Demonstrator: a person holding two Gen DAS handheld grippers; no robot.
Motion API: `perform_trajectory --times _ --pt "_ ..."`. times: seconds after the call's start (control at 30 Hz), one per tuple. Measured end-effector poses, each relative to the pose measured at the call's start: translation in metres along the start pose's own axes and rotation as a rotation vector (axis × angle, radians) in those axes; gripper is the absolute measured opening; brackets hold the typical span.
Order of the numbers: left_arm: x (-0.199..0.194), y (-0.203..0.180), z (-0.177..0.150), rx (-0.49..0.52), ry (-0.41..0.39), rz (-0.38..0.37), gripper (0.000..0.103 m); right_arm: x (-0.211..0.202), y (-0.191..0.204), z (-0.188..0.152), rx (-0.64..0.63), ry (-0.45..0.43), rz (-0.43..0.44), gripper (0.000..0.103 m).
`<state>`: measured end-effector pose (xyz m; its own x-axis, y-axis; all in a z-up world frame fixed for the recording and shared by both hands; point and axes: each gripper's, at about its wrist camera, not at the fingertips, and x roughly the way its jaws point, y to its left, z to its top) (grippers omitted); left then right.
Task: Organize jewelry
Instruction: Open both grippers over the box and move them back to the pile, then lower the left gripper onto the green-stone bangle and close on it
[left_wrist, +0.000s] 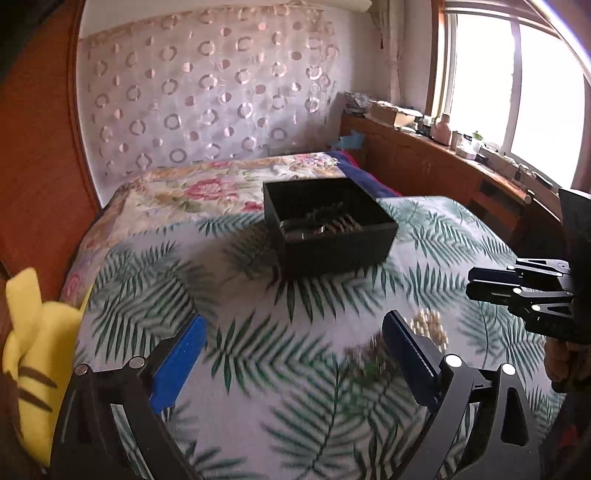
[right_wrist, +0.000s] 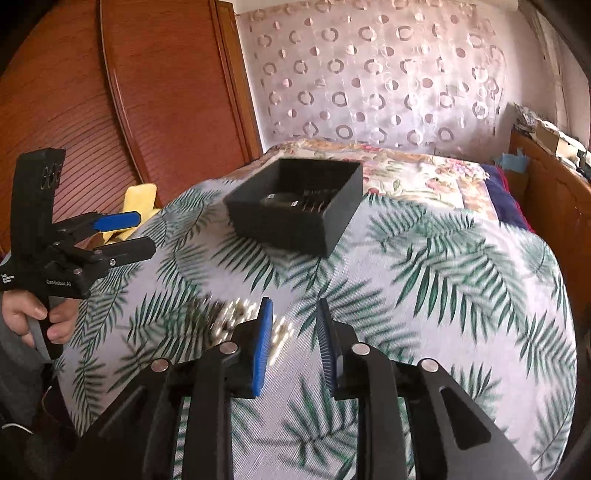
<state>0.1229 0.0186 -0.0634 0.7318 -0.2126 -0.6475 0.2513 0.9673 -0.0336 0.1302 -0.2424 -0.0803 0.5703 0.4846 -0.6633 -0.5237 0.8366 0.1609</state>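
The left tongs (left_wrist: 291, 354) are gaping wide, holding nothing; the right tongs (right_wrist: 295, 343) are standing partly open, empty. The pearl beads (right_wrist: 236, 314) are lying on the leaf-print bedspread (right_wrist: 424, 295), near the black box (right_wrist: 295, 206).

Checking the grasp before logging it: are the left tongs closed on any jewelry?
No: the left tongs stand wide open above the leaf-print cover, with the pearl jewelry lying beside the right finger, ungripped.

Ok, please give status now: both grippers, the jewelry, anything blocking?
Left gripper open, empty. Right gripper open, empty. Loose pearly bead jewelry on leaf-print bedcover, outside open black square box. Nothing in the way.
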Motion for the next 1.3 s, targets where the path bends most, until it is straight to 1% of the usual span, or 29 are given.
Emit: perform_trajectory --times 0.13,0.3,0.5,0.73,0.9,1.0,1.03,1.13,1.3 --pt "-0.009 -0.002 -0.021 -0.005 0.019 0.0 0.093 0.0 0.015 -0.018 -0.015 0.033 0.018 0.026" --pt "-0.017 -0.005 -0.039 -0.016 0.035 -0.008 0.093 -0.002 0.034 -0.036 -0.048 0.076 0.036 0.026" --pt "-0.022 -0.01 -0.05 -0.005 0.05 -0.014 0.093 0.0 0.045 -0.046 -0.076 0.117 0.045 0.026" --pt "-0.019 -0.018 -0.057 0.012 0.071 -0.03 0.093 0.011 0.051 -0.051 -0.098 0.159 0.023 0.027" --pt "-0.016 -0.022 -0.059 0.016 0.081 -0.036 0.093 0.013 0.062 -0.052 -0.158 0.155 -0.031 0.027" --pt "-0.014 -0.023 -0.061 0.018 0.092 -0.031 0.093 0.014 0.063 -0.052 -0.167 0.153 -0.045 0.026" --pt "-0.013 -0.024 -0.061 0.015 0.094 -0.03 0.093 0.013 0.062 -0.051 -0.164 0.152 -0.037 0.017" --pt "-0.011 -0.024 -0.061 0.003 0.094 -0.039 0.093 0.01 0.059 -0.053 -0.154 0.143 -0.011 0.016" --pt "-0.004 -0.028 -0.051 0.02 0.097 -0.045 0.093 0.0 0.052 -0.057 -0.115 0.114 -0.02 0.016"
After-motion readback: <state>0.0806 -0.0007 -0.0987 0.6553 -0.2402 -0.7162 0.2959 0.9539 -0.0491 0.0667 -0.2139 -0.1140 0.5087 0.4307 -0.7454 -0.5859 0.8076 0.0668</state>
